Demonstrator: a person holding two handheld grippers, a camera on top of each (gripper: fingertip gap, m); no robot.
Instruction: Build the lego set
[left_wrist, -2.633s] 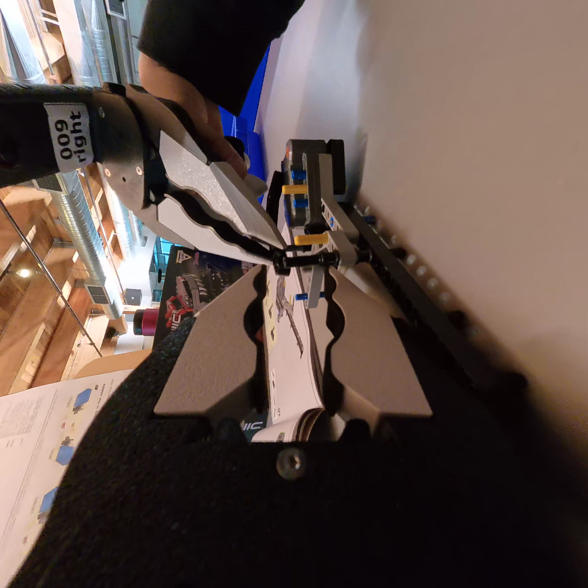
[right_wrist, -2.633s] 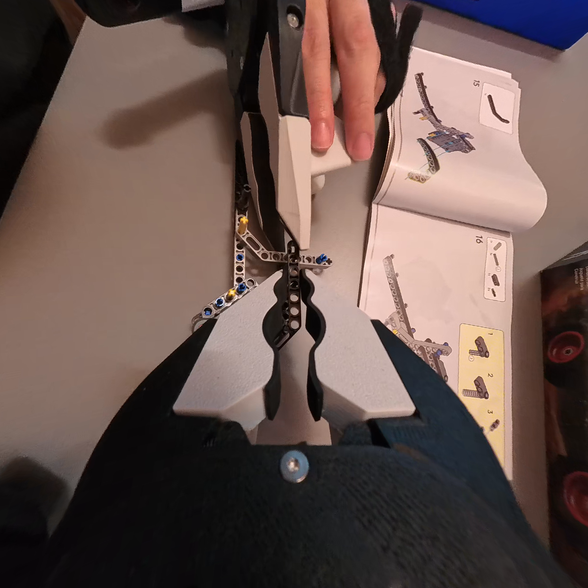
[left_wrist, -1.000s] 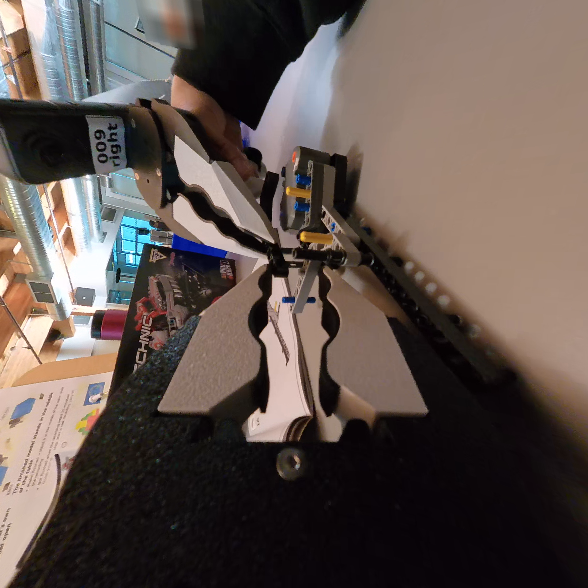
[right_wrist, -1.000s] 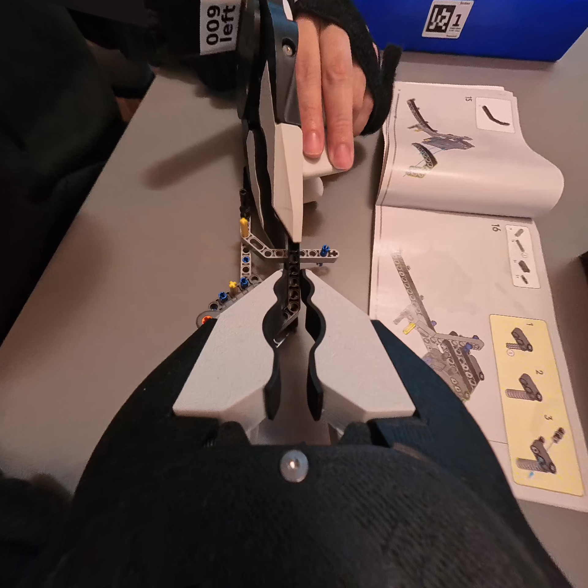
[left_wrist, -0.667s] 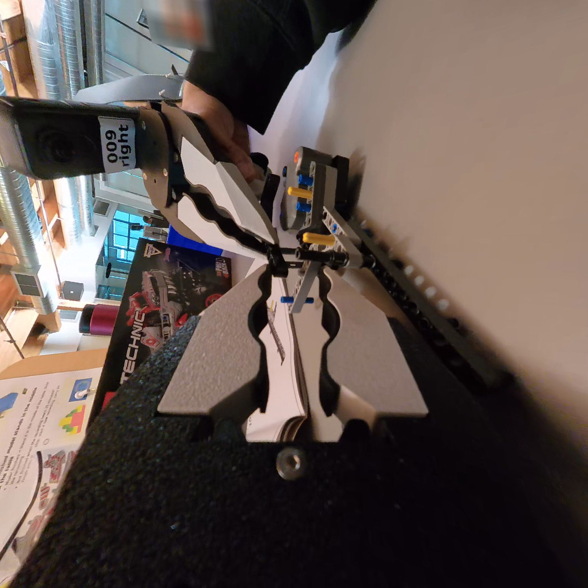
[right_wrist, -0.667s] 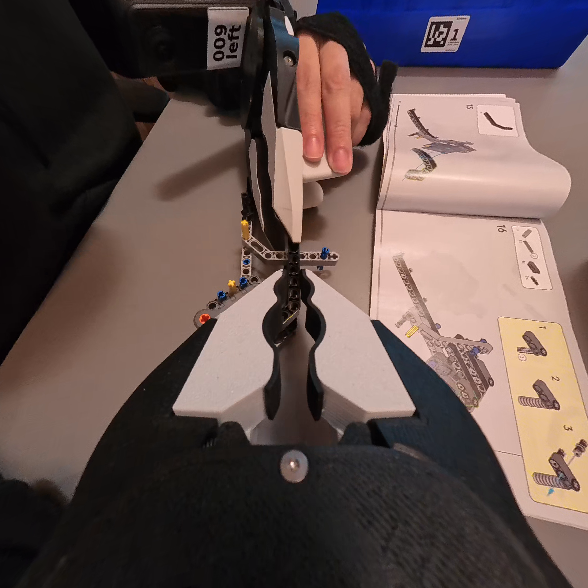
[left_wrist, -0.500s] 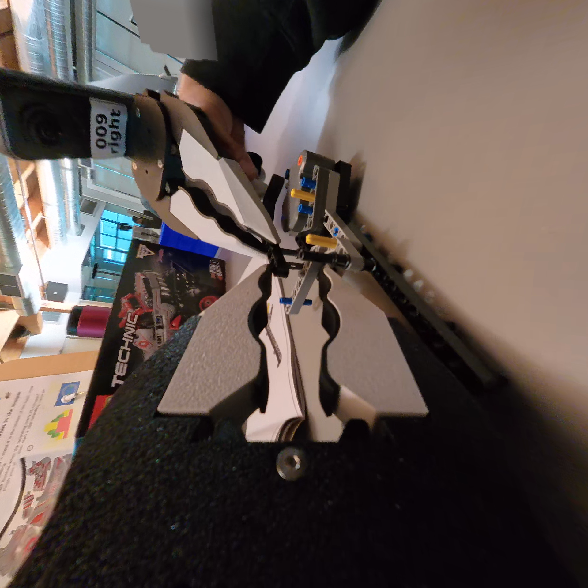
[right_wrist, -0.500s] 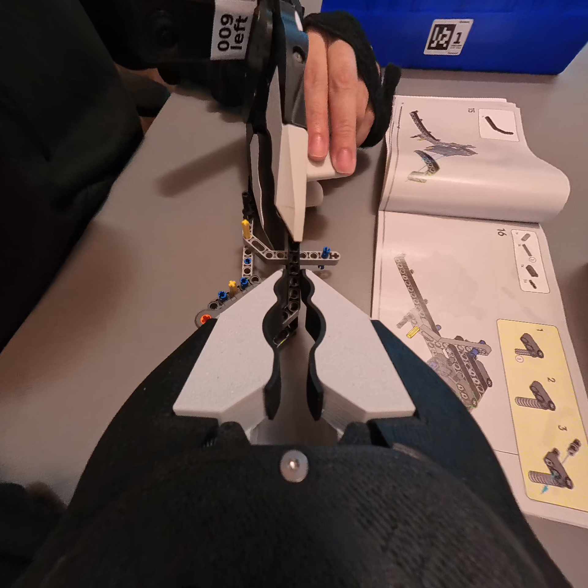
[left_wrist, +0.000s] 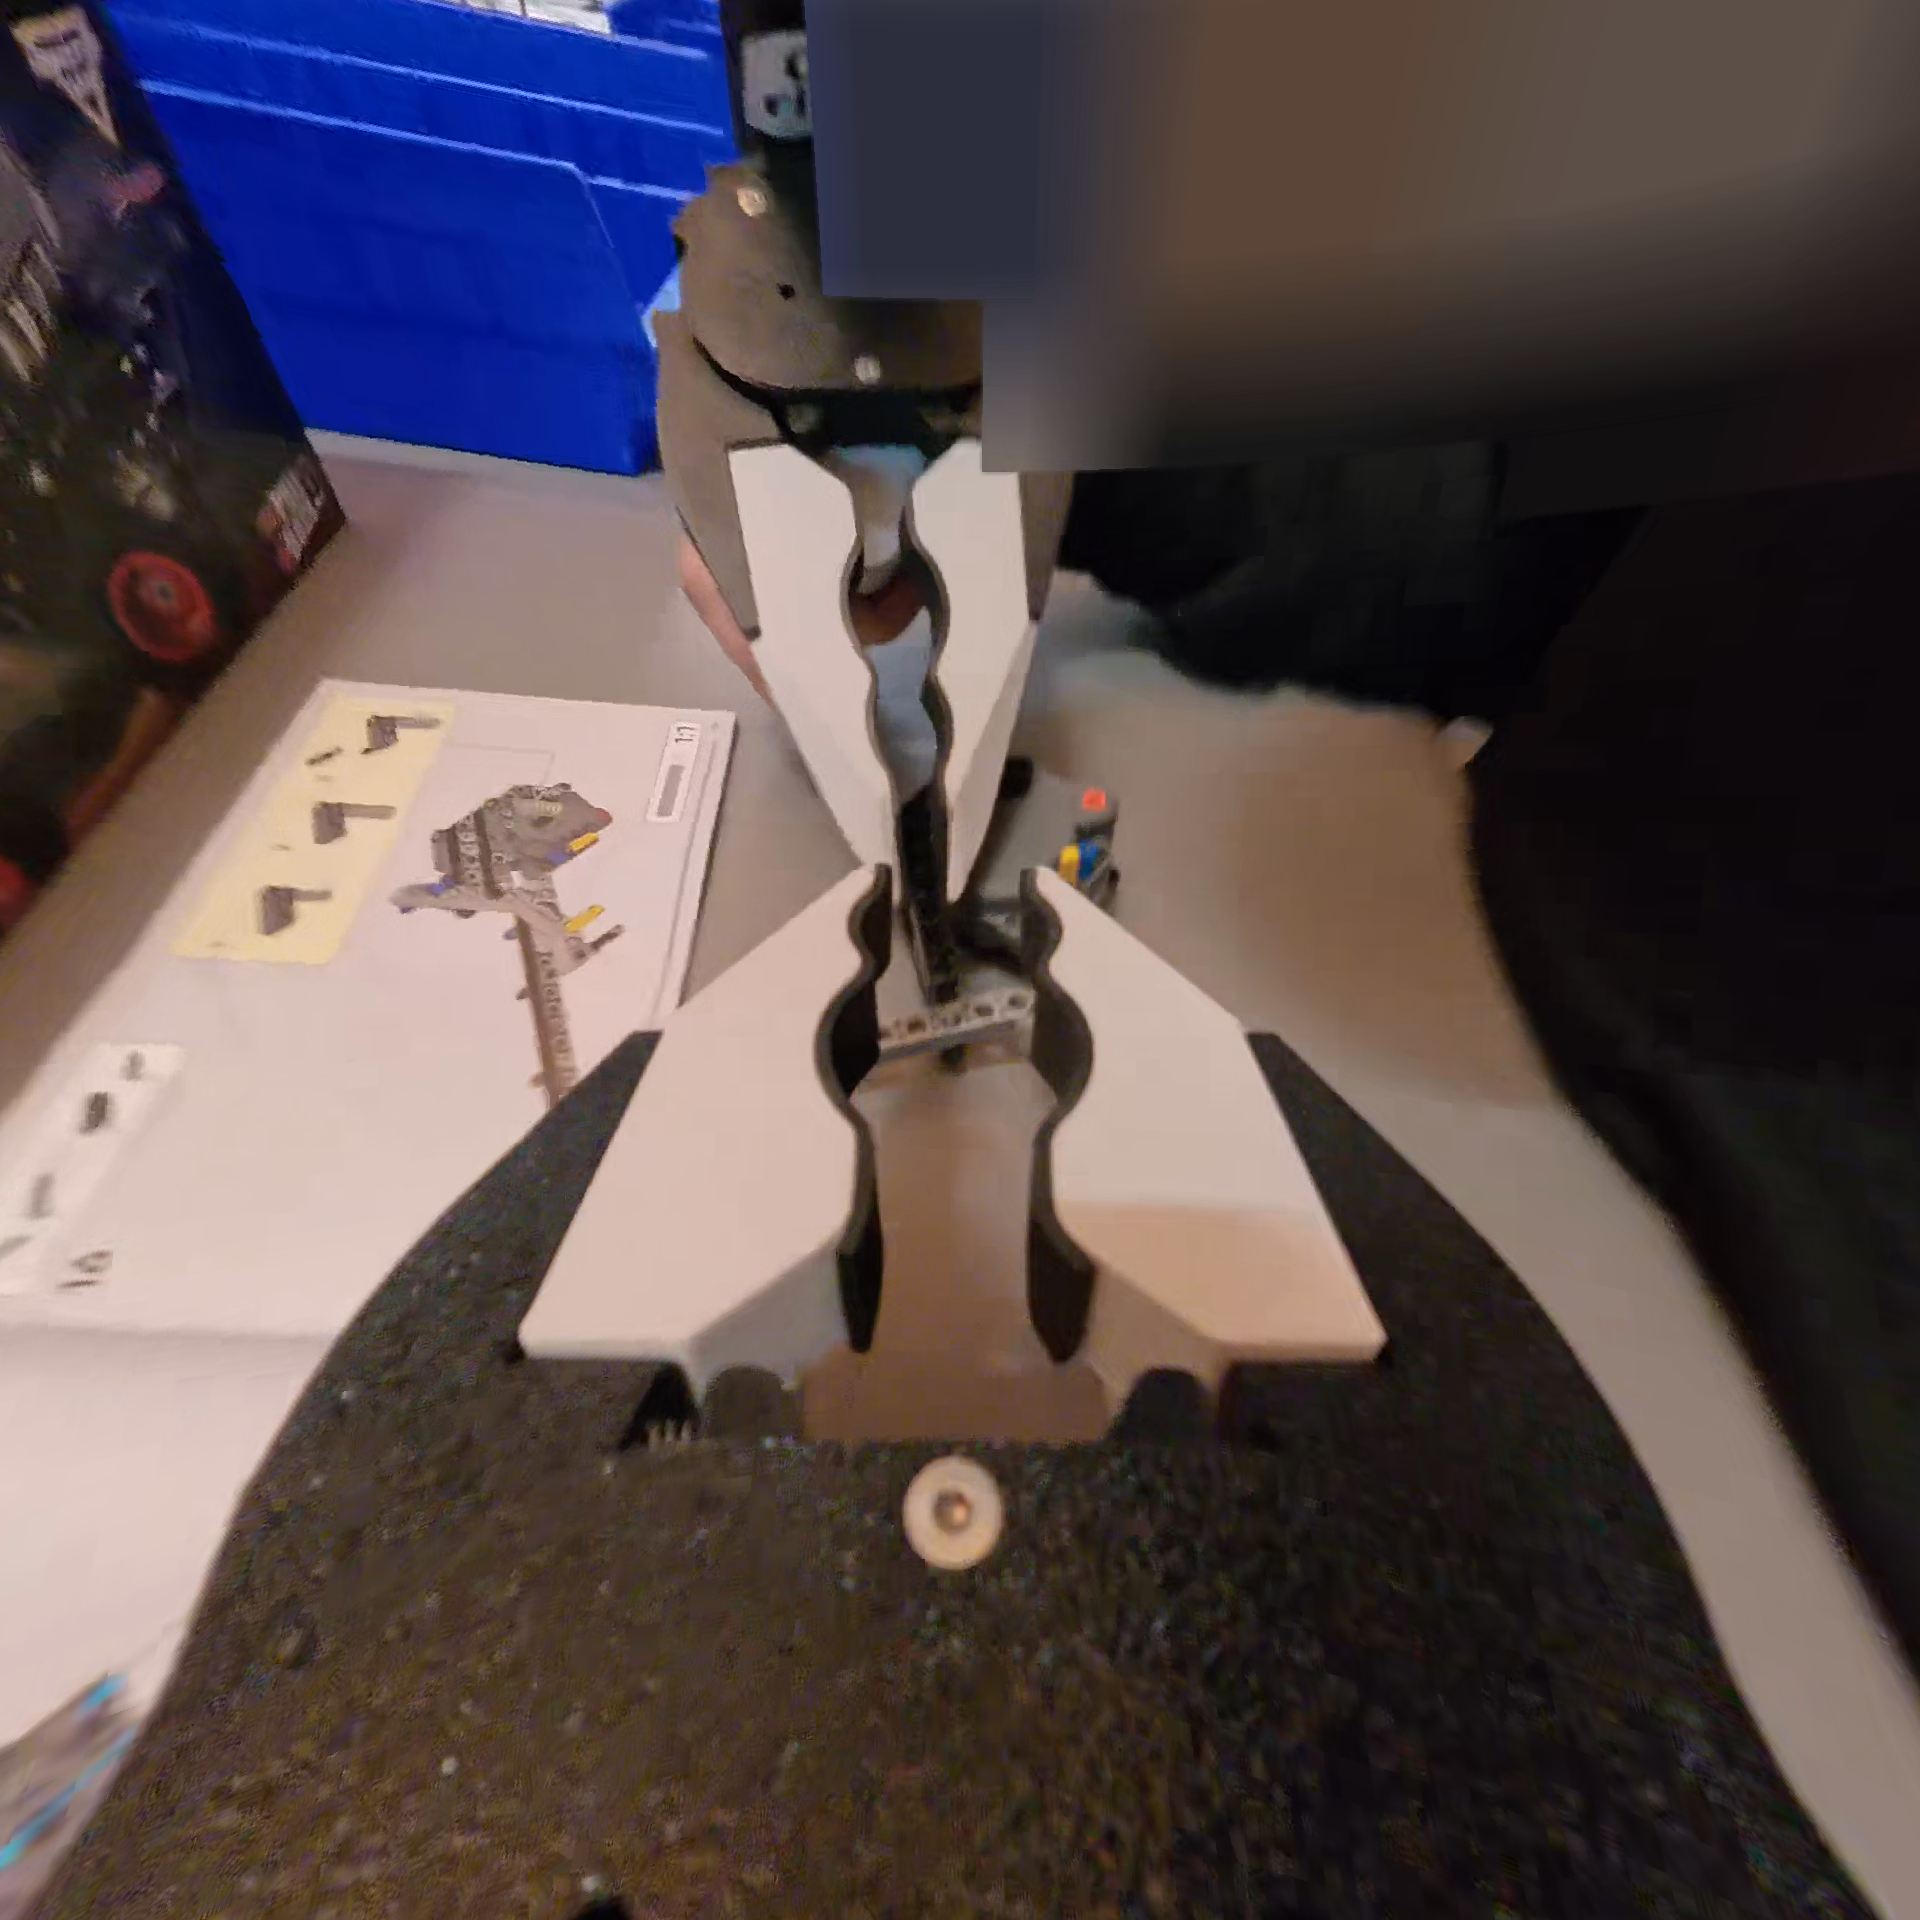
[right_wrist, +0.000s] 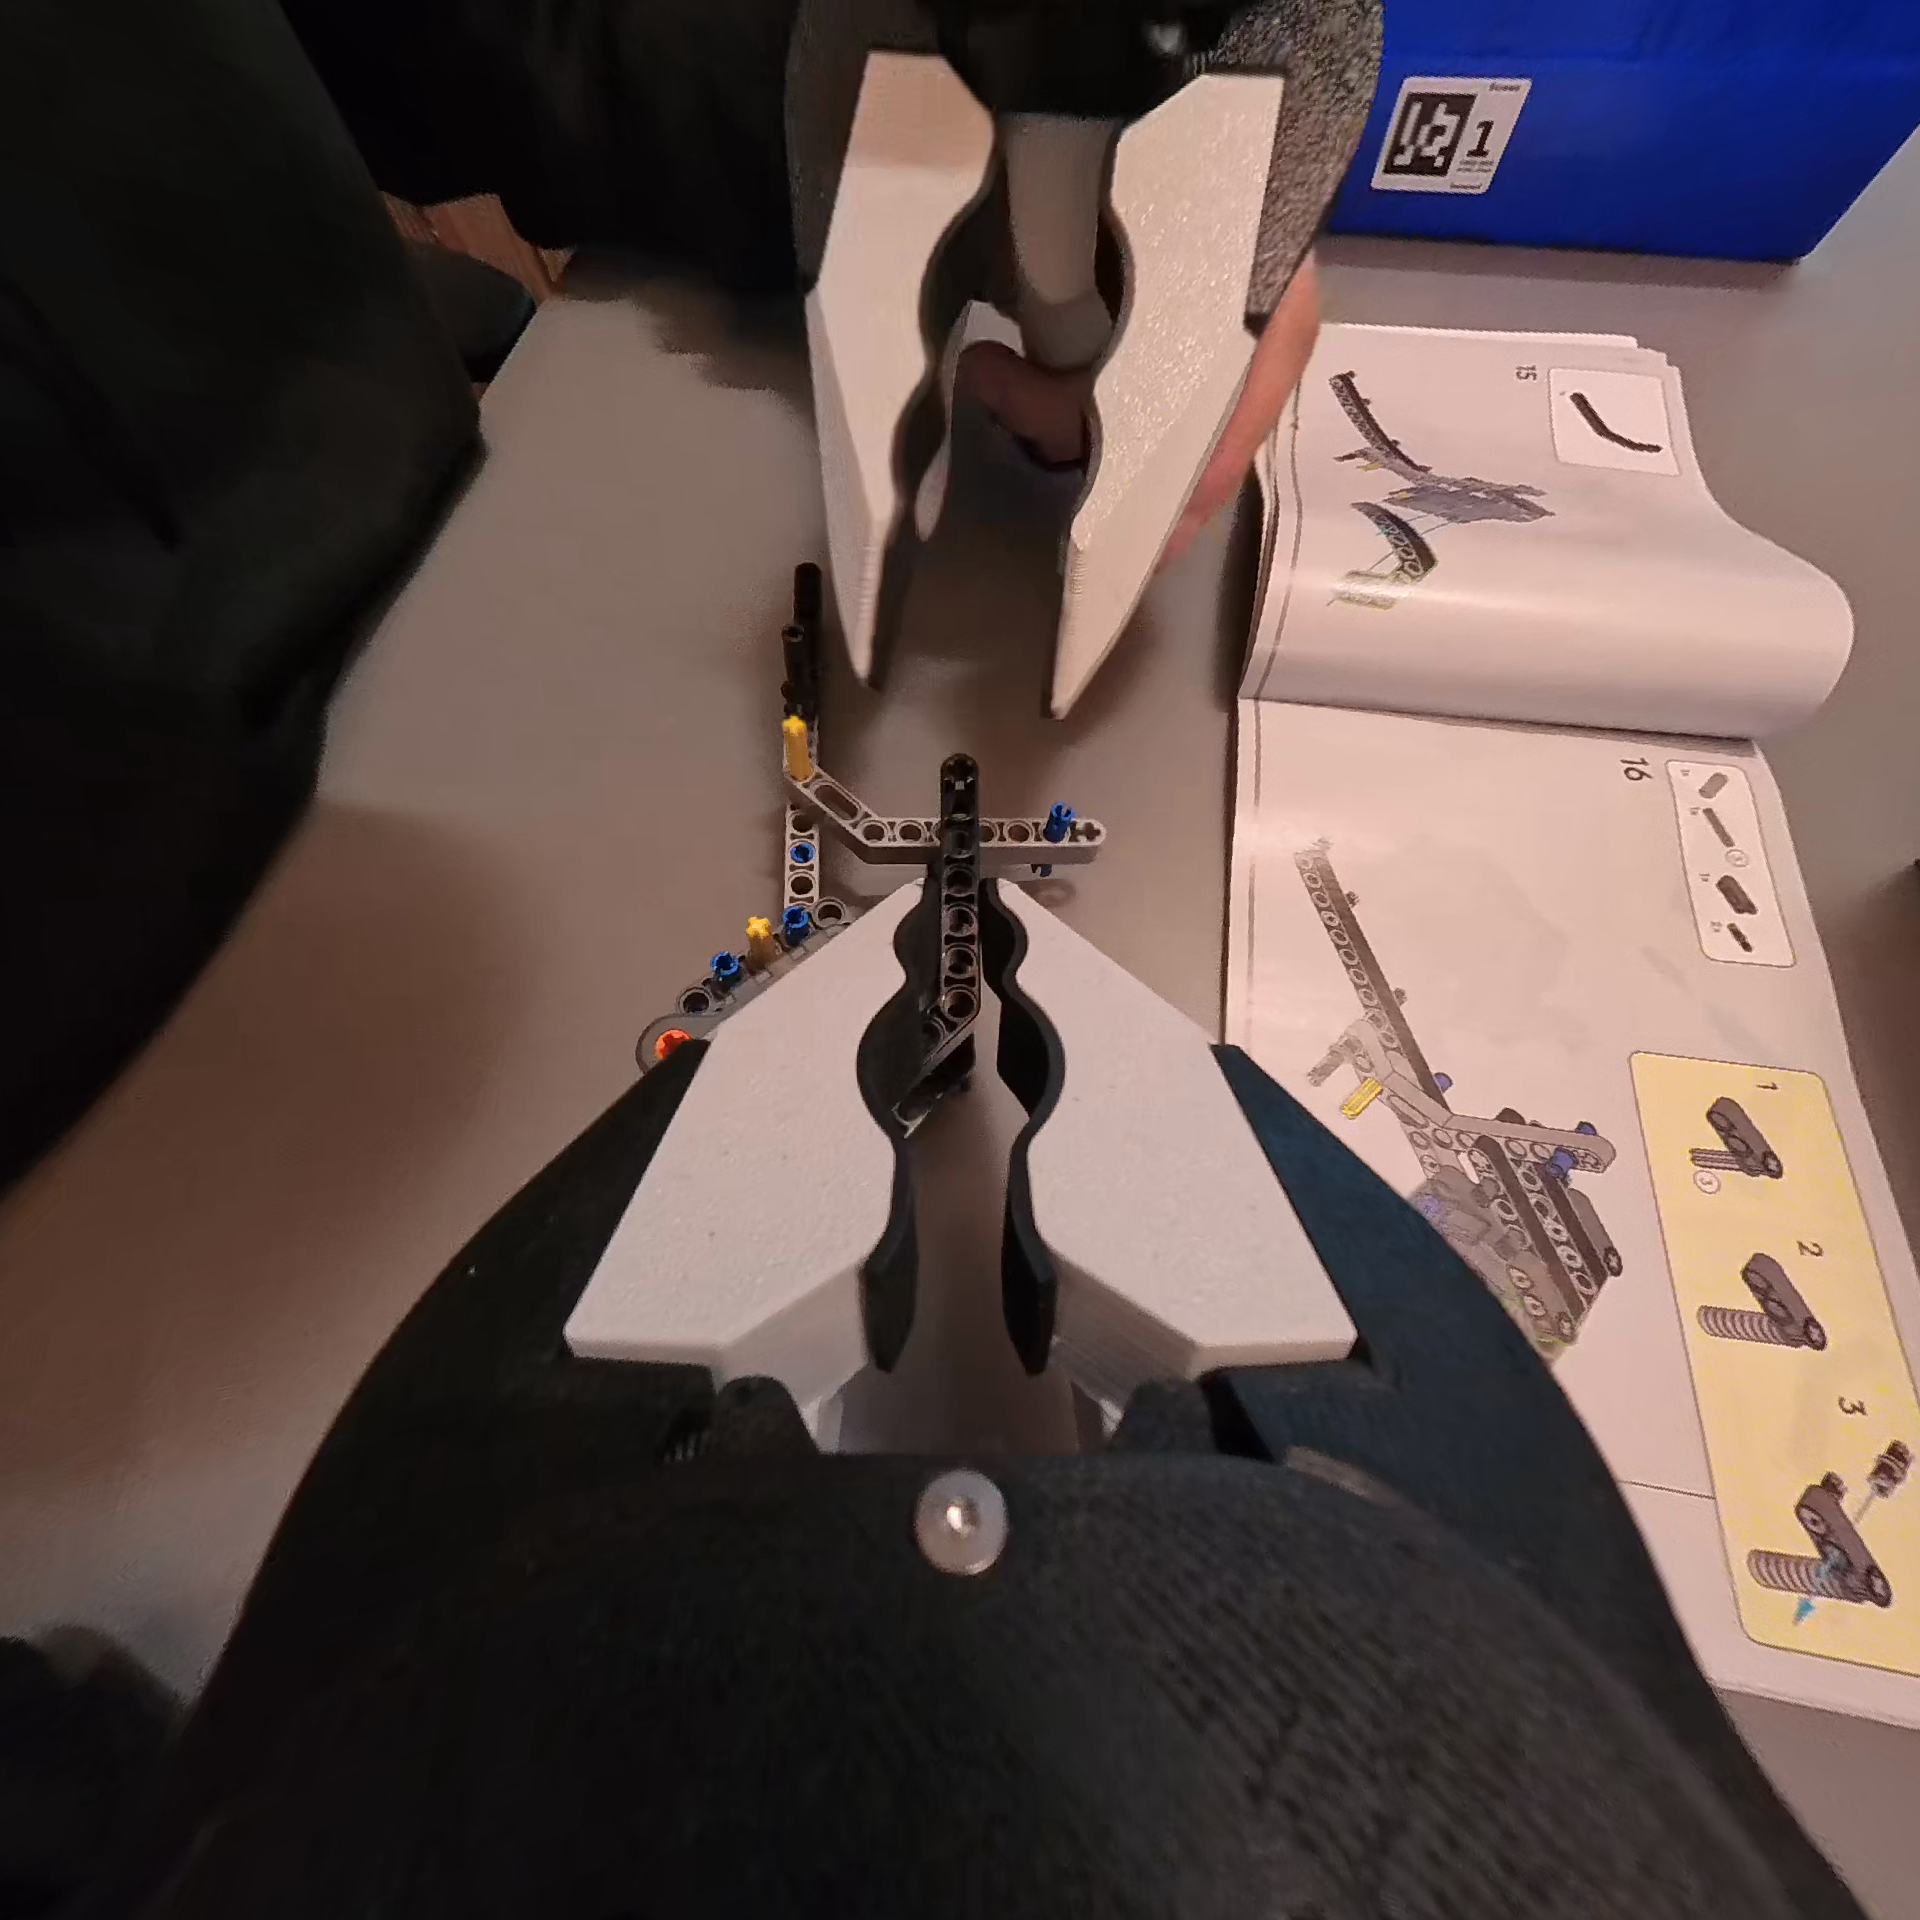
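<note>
Right tongs (right_wrist: 951, 894) closed on one black beam (right_wrist: 954, 914), tips pinching it partway along; the beam's far end sticks out past the tips and crosses over the grey assembly (right_wrist: 831, 852) lying flat on the desk (right_wrist: 468, 987). Left tongs (right_wrist: 961, 696) hang just far of that, jaws spread wide, nothing between them, tips clear of the desk and the parts. In the left wrist view the left tongs (left_wrist: 956, 883) frame the beam (left_wrist: 925, 883) and the right tongs (left_wrist: 914, 862) head-on; the view is motion-blurred.

Room: bare desk left of the assembly out to the near-left edge, where dark clothing crowds in. Right side is tight, as the open booklet (right_wrist: 1507, 935) starts just beside the assembly's right arm. Far side is closed off by a blue bin (right_wrist: 1662, 125).

Count:
- tongs: 2
- black beam in grip: 1
- grey assembly: 1, angled beams pinned together, with a black piece (right_wrist: 802, 623) at its far end
- yellow pins (right_wrist: 795, 743) showing: 2
- blue pins (right_wrist: 1058, 821) showing: about 4
- orange piece (right_wrist: 673, 1039): 1, at the near-left end
- booklet: 1, far page curled up
- box (left_wrist: 125, 416): 1, dark, far left in the left wrist view.
</note>
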